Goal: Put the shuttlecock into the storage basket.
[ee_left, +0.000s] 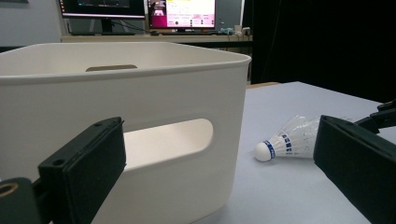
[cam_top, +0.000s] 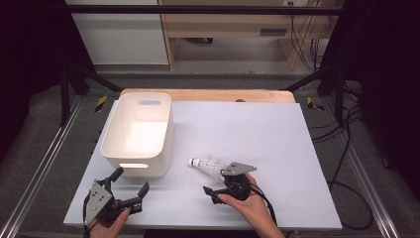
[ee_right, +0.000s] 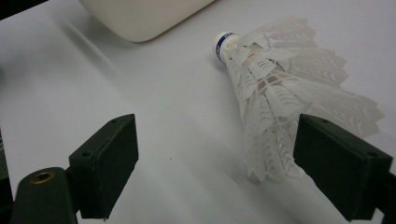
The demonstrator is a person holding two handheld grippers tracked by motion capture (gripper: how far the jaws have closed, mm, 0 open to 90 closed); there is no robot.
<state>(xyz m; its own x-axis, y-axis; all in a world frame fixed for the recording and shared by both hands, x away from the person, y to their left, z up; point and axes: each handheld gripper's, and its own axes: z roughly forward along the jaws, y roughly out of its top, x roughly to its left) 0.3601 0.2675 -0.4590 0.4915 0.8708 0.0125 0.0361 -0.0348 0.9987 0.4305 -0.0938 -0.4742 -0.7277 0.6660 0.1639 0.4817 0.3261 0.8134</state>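
Shuttlecock (cam_top: pixel 208 164): lying on its side on the white counter (cam_top: pixel 277 148), just right of the white bin's (cam_top: pixel 138 134) near corner, roughly mid-counter.
Long axis: cork tip is pointing left toward the bin, feather skirt is flaring out to the right, so it's running pretty much left-right across the counter.
Right tongs (cam_top: pixel 214 190): sitting just on the near side of the shuttlecock, jaws standing wide and not gripping anything; in the right gripper view the skirt (ee_right: pixel 285 88) is sitting against the inner face of one jaw, with lots of bare counter over to the other.
Left tongs (cam_top: pixel 130 186): hanging out by the bin's near wall, also wide and holding nothing, well apart from the shuttlecock.
Nearer hand: the right one, easily.
What it's turning on: I'm guessing the jaws are needing to straddle the skirt crosswise to that left-right axis, since it's off-centre in the gap right now.
Bin: looking empty from above, open side up.
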